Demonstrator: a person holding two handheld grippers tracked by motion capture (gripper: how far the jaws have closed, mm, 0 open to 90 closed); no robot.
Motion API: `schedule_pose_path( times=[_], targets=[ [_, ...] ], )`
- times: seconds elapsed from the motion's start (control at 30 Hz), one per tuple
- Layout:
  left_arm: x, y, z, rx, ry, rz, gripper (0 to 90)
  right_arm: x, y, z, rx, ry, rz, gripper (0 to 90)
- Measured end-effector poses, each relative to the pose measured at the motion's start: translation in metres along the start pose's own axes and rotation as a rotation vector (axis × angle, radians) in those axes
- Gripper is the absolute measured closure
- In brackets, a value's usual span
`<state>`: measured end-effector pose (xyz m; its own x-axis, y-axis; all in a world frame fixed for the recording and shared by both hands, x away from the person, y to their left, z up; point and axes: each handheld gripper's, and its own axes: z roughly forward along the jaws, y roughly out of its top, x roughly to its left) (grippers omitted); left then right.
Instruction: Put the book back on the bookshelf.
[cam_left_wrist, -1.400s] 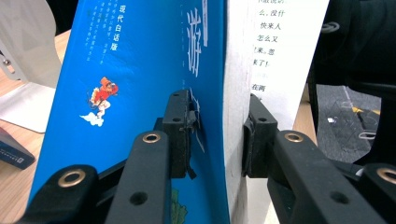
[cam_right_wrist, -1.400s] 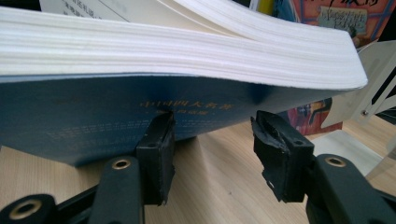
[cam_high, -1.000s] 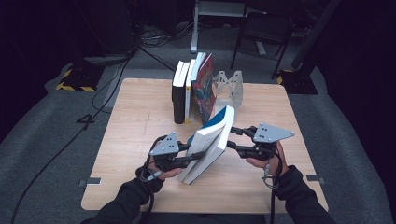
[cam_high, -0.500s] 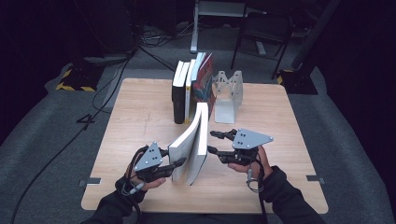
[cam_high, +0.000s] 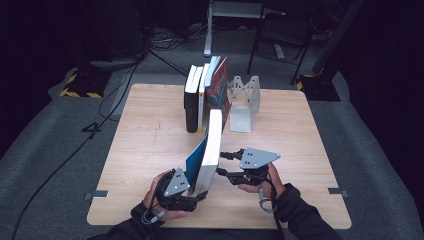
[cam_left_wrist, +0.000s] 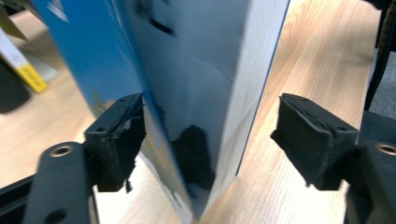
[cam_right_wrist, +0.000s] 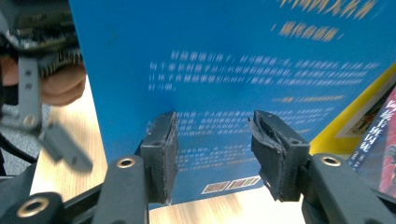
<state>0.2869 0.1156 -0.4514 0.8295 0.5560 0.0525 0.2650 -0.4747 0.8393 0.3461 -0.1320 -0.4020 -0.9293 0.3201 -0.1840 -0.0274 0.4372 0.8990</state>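
Blue book (cam_high: 210, 150) stands on its lower edge at centre frame, tilted toward the row of books (cam_high: 205, 95) at upper centre, probably for shelving beside the metal bookend (cam_high: 245, 102). Left gripper (cam_high: 192, 192) straddles the spine end with jaws spread, one pad touching the glossy cover. Right gripper (cam_high: 222, 164) is open, steadying the back cover. Table (cam_high: 140, 150) is pale wood.

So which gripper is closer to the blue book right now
Left. The left gripper has the blue book standing between its open jaws. The right gripper sits just beside its cover, jaws open.
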Motion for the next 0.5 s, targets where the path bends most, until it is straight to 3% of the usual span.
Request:
schedule_pose_path(
  times=[0.1,0.17,0.27,0.3,0.5],
  targets=[
    [-0.008,0.001,0.010,-0.015,0.067,-0.005,17.8,0.001,-0.003,0.005,0.005,0.001,0.010,50.4],
    [-0.012,0.002,0.013,-0.038,0.117,-0.027,18.9,0.001,-0.004,0.007,0.006,0.002,0.014,50.0],
    [-0.014,0.002,0.014,-0.057,0.146,-0.039,19.8,0.002,-0.004,0.009,0.001,0.001,0.022,49.6],
    [-0.015,0.002,0.016,-0.079,0.170,-0.060,20.3,0.002,-0.004,0.011,0.001,-0.004,0.021,49.0],
    [-0.011,0.002,0.019,-0.095,0.222,-0.087,26.1,0.004,-0.005,0.016,-0.008,-0.006,0.031,48.1]
  ],
)
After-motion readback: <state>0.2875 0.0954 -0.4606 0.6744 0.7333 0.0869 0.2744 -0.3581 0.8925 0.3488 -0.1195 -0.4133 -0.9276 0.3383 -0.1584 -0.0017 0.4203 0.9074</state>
